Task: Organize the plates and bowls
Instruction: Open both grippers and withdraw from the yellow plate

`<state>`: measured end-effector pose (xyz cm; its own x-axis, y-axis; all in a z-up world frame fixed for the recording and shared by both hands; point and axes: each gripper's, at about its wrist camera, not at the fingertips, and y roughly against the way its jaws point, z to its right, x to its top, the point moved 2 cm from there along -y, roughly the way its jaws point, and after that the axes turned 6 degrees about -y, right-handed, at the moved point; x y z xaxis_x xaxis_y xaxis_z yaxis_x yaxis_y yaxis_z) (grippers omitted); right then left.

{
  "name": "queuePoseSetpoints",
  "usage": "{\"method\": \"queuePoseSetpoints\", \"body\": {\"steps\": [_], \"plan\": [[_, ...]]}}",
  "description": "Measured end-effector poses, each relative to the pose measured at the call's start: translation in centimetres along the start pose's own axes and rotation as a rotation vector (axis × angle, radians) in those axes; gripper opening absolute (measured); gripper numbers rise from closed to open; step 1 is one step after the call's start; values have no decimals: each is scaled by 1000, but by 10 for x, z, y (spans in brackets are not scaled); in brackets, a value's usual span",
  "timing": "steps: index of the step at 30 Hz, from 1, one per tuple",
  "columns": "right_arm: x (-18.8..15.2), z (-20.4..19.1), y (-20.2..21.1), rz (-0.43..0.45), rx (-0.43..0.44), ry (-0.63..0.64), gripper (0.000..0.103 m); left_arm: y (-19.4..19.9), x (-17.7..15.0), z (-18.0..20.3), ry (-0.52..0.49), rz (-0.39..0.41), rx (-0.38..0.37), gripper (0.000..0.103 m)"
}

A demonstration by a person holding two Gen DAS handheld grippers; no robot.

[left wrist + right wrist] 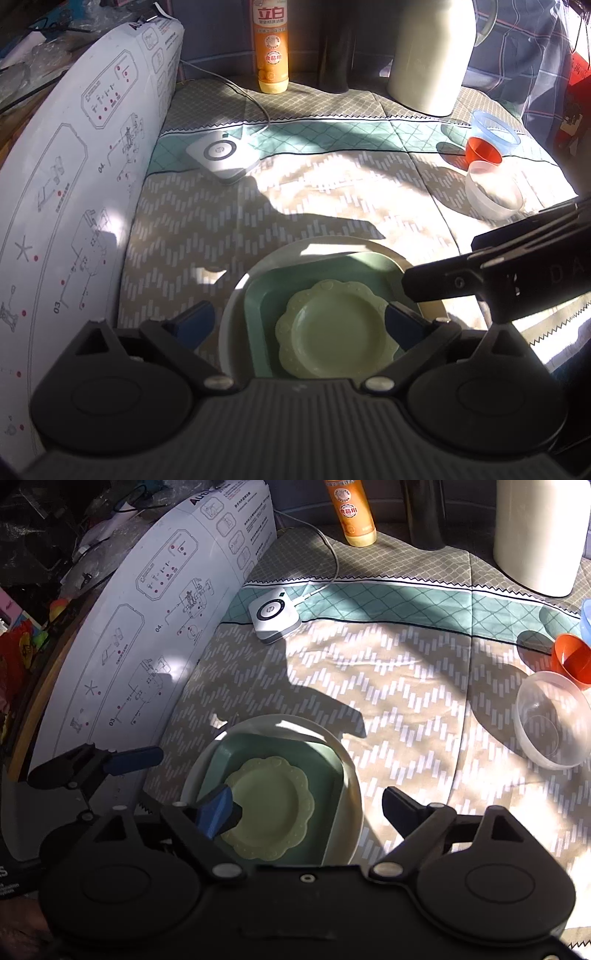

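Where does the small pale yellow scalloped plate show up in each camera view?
Left wrist: the yellow plate sits low, right of centre, nested in the green dish.
Right wrist: the yellow plate sits low, left of centre, in the same green dish.
Shared landmark: the orange bottle at the top.
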<state>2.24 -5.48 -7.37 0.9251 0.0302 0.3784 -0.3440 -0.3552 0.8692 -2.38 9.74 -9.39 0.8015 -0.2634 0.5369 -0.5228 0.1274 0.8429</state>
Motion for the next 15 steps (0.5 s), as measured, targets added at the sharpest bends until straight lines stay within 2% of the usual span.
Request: {"method": "queuePoseSetpoints", "body": {"steps": [15], "plan": [[-10,39,23,57,-96,-67,98,-10,15,29,-56,-6,-34,103]]}}
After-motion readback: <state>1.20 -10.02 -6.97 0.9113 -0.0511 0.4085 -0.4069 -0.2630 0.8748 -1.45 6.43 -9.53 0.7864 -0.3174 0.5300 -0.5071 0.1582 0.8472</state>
